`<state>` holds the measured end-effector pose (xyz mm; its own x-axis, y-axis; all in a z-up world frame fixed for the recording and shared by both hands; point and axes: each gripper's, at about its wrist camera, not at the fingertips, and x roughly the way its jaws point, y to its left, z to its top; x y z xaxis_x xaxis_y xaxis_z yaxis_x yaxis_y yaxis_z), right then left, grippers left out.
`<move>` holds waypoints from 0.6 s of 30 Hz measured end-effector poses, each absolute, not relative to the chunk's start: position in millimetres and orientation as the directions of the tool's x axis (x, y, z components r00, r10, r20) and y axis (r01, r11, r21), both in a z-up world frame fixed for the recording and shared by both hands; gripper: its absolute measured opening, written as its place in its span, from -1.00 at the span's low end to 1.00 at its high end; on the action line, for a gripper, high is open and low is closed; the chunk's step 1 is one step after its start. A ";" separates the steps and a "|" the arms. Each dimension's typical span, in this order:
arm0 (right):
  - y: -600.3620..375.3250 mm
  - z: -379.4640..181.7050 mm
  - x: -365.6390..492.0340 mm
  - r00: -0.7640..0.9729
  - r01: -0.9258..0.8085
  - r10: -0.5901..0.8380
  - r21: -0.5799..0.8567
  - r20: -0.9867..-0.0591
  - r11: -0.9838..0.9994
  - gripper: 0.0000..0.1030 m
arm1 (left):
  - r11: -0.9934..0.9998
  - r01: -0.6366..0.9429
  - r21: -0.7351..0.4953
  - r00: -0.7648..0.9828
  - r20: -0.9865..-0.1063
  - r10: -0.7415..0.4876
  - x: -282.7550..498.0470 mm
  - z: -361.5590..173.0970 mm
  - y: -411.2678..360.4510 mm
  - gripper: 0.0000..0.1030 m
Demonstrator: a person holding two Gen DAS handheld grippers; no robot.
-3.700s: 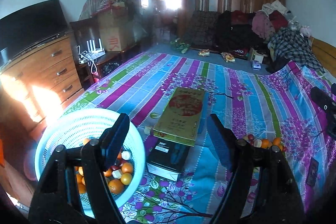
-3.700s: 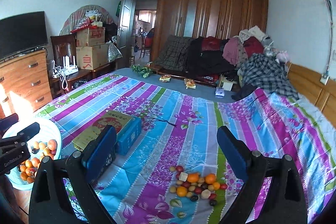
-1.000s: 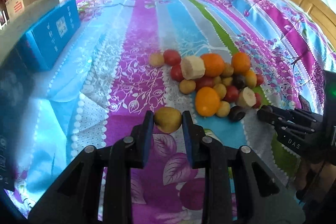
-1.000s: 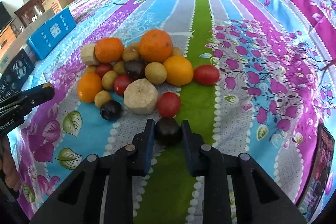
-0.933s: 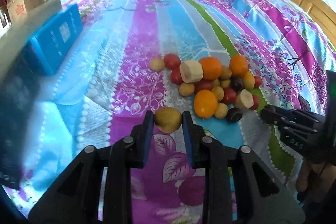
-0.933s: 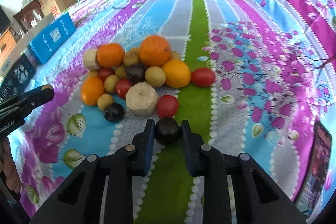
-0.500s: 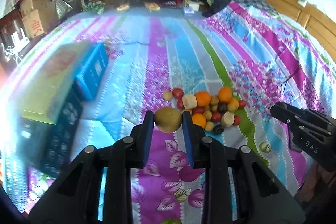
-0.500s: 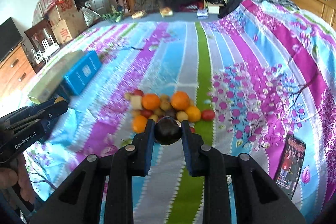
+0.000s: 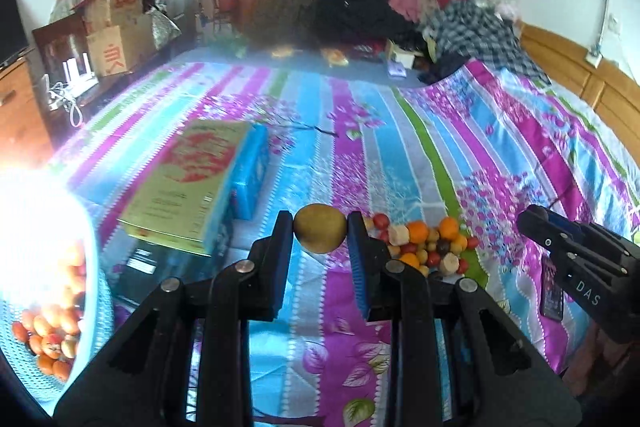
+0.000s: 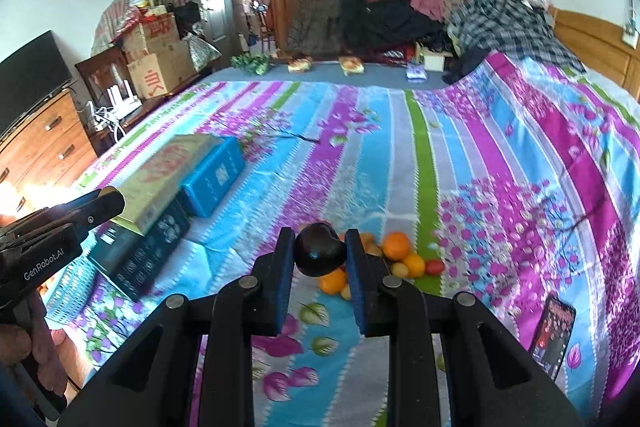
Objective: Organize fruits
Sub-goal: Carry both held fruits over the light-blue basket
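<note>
My left gripper (image 9: 320, 233) is shut on a yellow-green fruit (image 9: 320, 233), held high above the bed. My right gripper (image 10: 320, 254) is shut on a dark purple fruit (image 10: 319, 254), also lifted clear of the bedspread. A pile of fruits (image 9: 426, 245) in orange, red, yellow and dark colours lies on the striped bedspread, partly hidden behind the right fingers in the right wrist view (image 10: 396, 259). At the far left a pale blue basket (image 9: 90, 307) holds several fruits (image 9: 52, 331), washed out by glare. The right gripper shows at the right edge of the left wrist view (image 9: 532, 221).
A gold-and-red flat box (image 9: 188, 179) lies on a blue box (image 9: 250, 179) and a black box (image 10: 140, 255) at the left of the bed. A phone (image 10: 552, 335) lies at the right. Clothes (image 10: 460, 11) are heaped at the far end; a dresser (image 10: 44, 151) stands to the left.
Both grippers have risen well above the bed with their fruits still held. The fruit pile now looks small and far, and the basket has come into the left wrist view.
</note>
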<state>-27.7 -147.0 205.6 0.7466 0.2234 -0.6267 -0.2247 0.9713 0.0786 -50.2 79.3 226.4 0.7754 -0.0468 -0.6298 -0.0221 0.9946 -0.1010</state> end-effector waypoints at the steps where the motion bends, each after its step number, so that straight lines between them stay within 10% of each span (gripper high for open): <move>1: -139.6 210.1 -28.5 0.748 -0.236 0.232 0.077 -0.622 0.969 -0.45 | 0.995 -0.032 -0.099 0.782 -0.622 -0.037 -53.0 230.2 84.2 -0.46; 18: 19.1 251.5 -39.4 0.671 -0.485 0.443 0.099 -0.595 0.869 -0.45 | 0.945 -0.303 -0.120 0.795 -0.578 0.181 -107.5 255.6 212.3 -0.46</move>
<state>-39.4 19.1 251.5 0.6712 0.4427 -0.5946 -0.4855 0.8687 0.0987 -107.5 212.3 255.6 0.7954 0.1812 -0.5784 -0.3028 0.9454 -0.1202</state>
